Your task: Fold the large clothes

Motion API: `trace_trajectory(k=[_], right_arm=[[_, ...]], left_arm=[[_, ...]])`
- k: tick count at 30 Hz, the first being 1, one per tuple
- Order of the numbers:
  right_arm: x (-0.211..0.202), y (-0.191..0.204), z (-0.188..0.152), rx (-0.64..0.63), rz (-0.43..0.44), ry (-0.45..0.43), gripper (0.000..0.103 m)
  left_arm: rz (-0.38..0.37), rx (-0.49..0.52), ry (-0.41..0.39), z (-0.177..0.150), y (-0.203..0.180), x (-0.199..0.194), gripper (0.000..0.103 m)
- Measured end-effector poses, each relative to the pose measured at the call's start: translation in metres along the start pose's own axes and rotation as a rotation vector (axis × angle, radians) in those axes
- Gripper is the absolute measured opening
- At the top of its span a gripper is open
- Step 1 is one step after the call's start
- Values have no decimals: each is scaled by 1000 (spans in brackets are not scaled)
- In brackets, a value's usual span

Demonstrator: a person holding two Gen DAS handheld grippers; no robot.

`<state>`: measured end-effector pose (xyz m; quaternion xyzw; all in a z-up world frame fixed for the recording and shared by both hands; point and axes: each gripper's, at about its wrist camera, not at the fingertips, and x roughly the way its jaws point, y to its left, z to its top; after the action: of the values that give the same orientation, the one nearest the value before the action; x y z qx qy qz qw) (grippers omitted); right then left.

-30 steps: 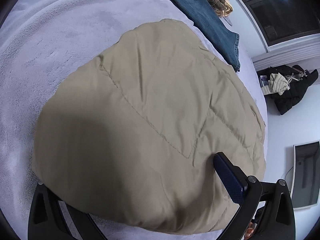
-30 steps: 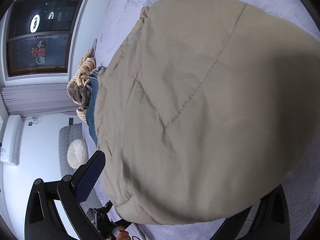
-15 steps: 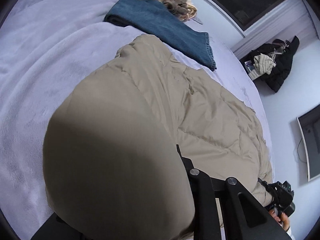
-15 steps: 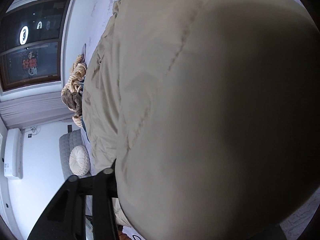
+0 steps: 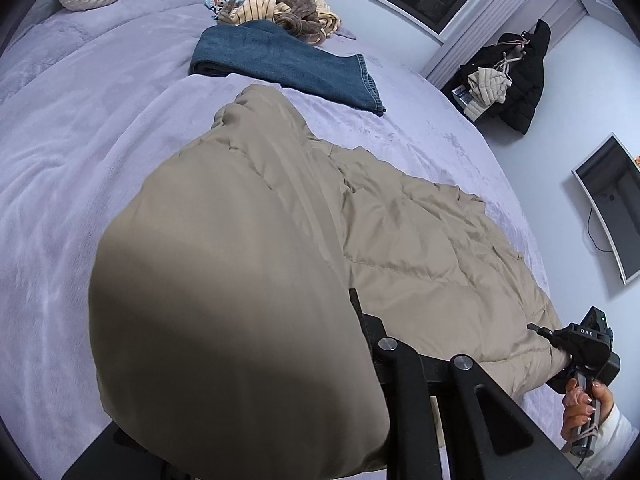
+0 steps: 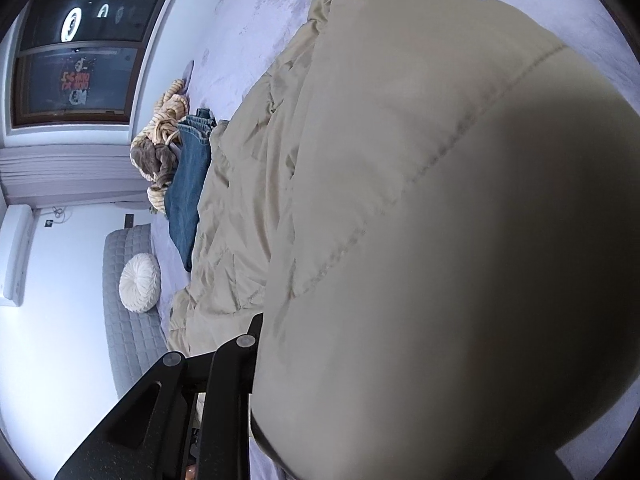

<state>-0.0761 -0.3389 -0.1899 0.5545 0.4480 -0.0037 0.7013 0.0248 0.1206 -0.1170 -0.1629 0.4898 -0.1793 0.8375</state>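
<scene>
A padded beige jacket (image 5: 420,248), matte, smooth-shelled and crossed by stitched quilting lines, lies across a soft lilac plush bed cover (image 5: 80,152), and its near edge is bunched up into a rounded, puffy bulge right in front of each claw. The left gripper (image 5: 352,320) has its black jaws pinched narrow on that lifted edge, fabric billowing over and hiding the fingertips. The right gripper (image 6: 256,340) has just been closing its jaws, and jacket fabric sits clamped between them, swelling to fill most of its own view. Beyond the left claw, past the far end of the jacket, lie folded blue jeans (image 5: 288,64) of coarse denim with a stitched hem, and further on a tangle of striped and brown soft garments (image 5: 280,12). The left view alone shows the other tool from outside, to the right of the claw, at the jacket's corner, with a hand (image 5: 580,404) and a white sleeve behind it, plus a dark coat (image 5: 520,76) hung on the wall and a flat screen (image 5: 612,204). The right view alone shows a dark window (image 6: 76,48), a grey quilted headboard (image 6: 128,300) and a round pleated white cushion (image 6: 140,282) to the left of the claw.
</scene>
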Motion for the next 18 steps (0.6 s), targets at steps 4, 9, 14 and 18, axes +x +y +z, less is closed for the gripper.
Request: trace_trajectory(k=[4,9,14,18], right_arm=[[-16,-16,-31,-7,-12,46,26],[-37,-39,-67,15,-10,91,26],[-43,-66,-86,56,-54,129,35],[-55,-58,-85,3,-140,140,50]], left_arm=[[29,-36,39,-49,3,-29,22],[74,-73,109,-104,13,-50,23],[178,-123,184,-137,23,-45,35],[250,-123,172,-140,27,-72,46]])
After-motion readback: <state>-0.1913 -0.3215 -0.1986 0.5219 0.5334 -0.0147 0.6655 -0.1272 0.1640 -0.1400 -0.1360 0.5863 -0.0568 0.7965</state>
